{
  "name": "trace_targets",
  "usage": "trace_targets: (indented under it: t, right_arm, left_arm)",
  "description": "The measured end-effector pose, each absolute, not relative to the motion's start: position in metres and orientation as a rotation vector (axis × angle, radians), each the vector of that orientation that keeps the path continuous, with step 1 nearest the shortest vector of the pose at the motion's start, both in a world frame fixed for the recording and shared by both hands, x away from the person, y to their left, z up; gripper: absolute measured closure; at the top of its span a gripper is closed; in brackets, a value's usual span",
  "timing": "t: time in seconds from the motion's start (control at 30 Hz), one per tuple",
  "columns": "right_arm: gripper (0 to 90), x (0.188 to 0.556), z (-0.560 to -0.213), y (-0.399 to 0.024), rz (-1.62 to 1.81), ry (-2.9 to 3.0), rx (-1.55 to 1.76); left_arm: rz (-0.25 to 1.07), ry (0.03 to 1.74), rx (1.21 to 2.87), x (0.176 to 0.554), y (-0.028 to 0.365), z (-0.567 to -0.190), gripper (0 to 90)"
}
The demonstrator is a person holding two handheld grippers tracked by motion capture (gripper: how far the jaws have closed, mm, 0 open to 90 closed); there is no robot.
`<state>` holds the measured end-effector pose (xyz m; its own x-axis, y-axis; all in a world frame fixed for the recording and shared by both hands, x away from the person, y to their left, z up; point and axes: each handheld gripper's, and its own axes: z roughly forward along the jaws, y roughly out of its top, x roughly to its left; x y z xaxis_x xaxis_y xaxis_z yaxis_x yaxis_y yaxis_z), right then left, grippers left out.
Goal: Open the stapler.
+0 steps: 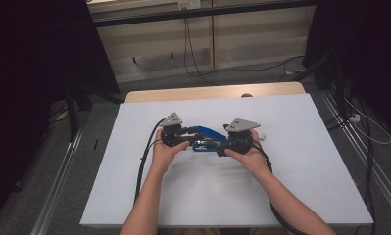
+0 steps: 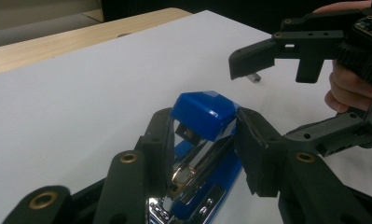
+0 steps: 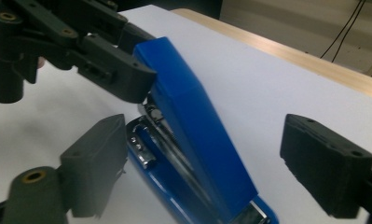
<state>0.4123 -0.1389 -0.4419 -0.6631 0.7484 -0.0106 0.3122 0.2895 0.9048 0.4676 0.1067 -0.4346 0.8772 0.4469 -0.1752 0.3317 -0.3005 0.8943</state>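
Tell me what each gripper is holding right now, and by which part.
The left gripper clamps the blue stapler by the raised front end of its top arm. The right gripper straddles the stapler with open jaws, holding nothing.

A pale wooden worktop [image 1: 212, 92] stands on a grey floor, its far edge rounded at the corners and left bare as a narrow strip of wood. A large white sheet [image 1: 301, 171] covers nearly all the rest of it, reaching to the near edge and both sides.

On the sheet, about the middle, rests a blue stapler [image 1: 206, 138] with a bright metal magazine; its blue top arm is tilted up from the base. Just beside it on the right lies a small grey strip of staples [image 1: 263, 136], apart from the stapler. A small dark round spot [image 1: 246, 95] sits on the bare wood at the far edge.
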Motion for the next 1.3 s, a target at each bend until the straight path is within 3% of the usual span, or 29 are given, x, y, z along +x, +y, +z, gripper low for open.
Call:
trace_targets:
  t: [0.03, 0.07, 0.17, 0.3, 0.4, 0.67, 1.3]
  right_arm:
    - [19.7, 0.411, -0.441, -0.139, 1.345, 2.121, 0.957]
    - [32.3, 0.408, -0.439, -0.140, 1.378, 2.122, 0.973]
    - [38.6, 0.406, -0.436, -0.139, 1.371, 2.116, 0.971]
    - [71.7, 0.399, -0.433, -0.134, 1.404, 2.135, 0.970]
    - [89.0, 0.396, -0.439, -0.126, 1.394, 2.198, 0.968]
    - [90.0, 0.406, -0.464, -0.105, 1.369, 2.209, 1.099]
    - [90.0, 0.417, -0.457, -0.087, 1.357, 2.064, 1.216]
  left_arm:
    - [0.126, 0.576, 1.912, 0.468, 0.107, -0.435, 58.3]
    - [0.120, 0.583, 1.908, 0.468, 0.106, -0.435, 58.3]
    - [0.114, 0.593, 1.902, 0.468, 0.106, -0.434, 58.3]
    - [0.116, 0.599, 1.894, 0.467, 0.104, -0.433, 58.3]
    - [0.117, 0.600, 1.903, 0.467, 0.104, -0.432, 58.4]
    - [0.113, 0.610, 1.899, 0.467, 0.103, -0.430, 58.6]
    - [0.119, 0.616, 1.882, 0.465, 0.103, -0.427, 60.3]
